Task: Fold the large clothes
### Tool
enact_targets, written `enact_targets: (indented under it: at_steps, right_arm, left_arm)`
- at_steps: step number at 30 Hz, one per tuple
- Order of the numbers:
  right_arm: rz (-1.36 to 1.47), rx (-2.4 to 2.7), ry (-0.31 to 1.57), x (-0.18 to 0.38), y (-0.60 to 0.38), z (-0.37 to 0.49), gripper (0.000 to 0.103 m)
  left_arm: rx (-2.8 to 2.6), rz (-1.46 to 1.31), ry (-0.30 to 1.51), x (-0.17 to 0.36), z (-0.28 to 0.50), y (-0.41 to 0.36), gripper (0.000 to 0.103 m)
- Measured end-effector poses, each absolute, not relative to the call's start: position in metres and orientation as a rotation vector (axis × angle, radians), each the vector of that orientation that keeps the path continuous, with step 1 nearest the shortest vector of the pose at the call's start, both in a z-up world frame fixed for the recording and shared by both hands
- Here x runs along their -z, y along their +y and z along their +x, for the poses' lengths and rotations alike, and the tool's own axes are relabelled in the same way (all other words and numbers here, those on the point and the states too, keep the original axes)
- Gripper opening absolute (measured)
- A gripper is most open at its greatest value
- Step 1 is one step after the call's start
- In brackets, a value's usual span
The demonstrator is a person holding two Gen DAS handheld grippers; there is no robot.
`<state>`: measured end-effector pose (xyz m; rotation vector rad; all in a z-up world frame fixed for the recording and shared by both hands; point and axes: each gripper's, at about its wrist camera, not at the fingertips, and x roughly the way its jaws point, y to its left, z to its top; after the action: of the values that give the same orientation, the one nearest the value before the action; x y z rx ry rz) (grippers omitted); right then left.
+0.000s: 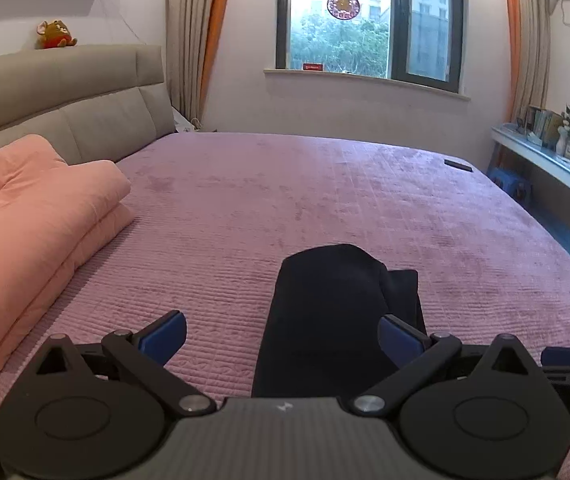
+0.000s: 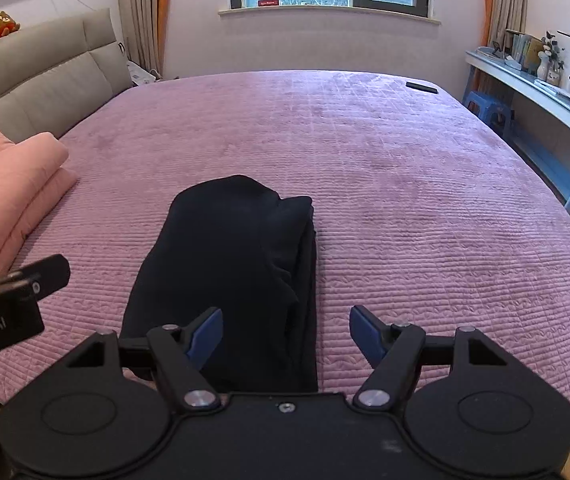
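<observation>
A dark navy garment (image 1: 333,312) lies folded into a long narrow strip on the purple bedspread (image 1: 285,192), near the bed's front edge. It also shows in the right wrist view (image 2: 229,272). My left gripper (image 1: 283,338) is open and empty, held above the near end of the garment, its right pad over the cloth. My right gripper (image 2: 285,338) is open and empty above the garment's near right part. Part of the left gripper's body (image 2: 9,308) shows at the left edge of the right wrist view.
A folded pink quilt (image 1: 25,232) lies at the left by the grey headboard (image 1: 65,92). A small dark remote (image 1: 457,165) lies at the far right of the bed. A desk (image 2: 545,96) with a blue stool (image 2: 489,110) stands at the right.
</observation>
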<state>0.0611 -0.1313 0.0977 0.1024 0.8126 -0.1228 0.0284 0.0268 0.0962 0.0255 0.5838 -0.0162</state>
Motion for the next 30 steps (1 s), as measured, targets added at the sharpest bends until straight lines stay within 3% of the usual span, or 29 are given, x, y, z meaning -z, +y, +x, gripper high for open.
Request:
enact_targets:
  at_steps: [30]
  right_arm:
    - [0.135,0.105,0.814,-0.103,-0.149,0.043,0.083]
  left_arm:
    - [-0.003,0.075,0.597,-0.095,0.018,0.013,0.103]
